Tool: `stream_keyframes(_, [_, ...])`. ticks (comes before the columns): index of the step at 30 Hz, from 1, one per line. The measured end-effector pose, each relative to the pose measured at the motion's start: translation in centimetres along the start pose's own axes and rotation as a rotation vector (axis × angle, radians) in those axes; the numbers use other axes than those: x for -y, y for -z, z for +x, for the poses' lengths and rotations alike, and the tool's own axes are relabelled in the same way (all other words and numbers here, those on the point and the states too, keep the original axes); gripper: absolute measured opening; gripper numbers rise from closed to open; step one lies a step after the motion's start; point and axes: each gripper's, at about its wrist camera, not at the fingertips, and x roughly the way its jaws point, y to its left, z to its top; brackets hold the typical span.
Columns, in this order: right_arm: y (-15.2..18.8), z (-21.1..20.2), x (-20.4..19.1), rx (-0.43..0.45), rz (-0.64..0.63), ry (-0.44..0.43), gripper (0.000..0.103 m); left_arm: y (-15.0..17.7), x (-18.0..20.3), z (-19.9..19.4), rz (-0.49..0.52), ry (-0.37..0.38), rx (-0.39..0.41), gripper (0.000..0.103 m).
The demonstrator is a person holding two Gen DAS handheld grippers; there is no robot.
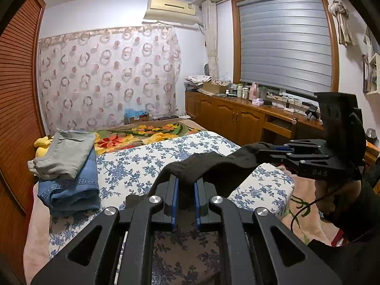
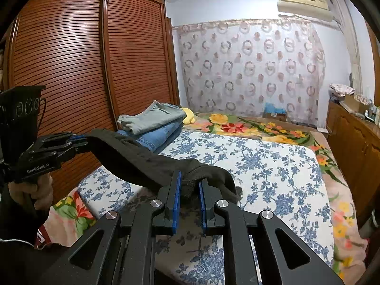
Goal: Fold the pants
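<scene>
My left tongs [image 1: 186, 196] and right tongs [image 2: 190, 198] are each clamped on the black fabric pants [image 1: 213, 166], stretched aloft between them above the blue-floral sheeted bed [image 2: 273, 166], near folded blue jeans [image 1: 71, 190].

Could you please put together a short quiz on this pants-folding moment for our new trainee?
1. True or false: the black pants lie flat on the floral sheet.
2. Which garment tops the folded stack? A) blue jeans B) grey pants C) a red towel
3. Fill in: the left gripper and right gripper each ____ an end of the black pants.

Key: 1. False, they hang stretched between the grippers. 2. B. 3. clamp
</scene>
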Motion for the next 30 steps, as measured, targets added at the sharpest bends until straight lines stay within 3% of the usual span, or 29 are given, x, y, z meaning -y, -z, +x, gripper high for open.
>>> stream_keyframes(9, [0.0,0.3,0.1,-0.017,0.003,-0.001,0.013,0.3,0.0,0.2,-0.001,0.001,-0.020,0.012])
stream_keyframes(30, [2.0,6.9,1.0,-0.172,0.045,-0.007,0.013,4.6,-1.8,5.8,-0.077,-0.012,-0.210,0.012])
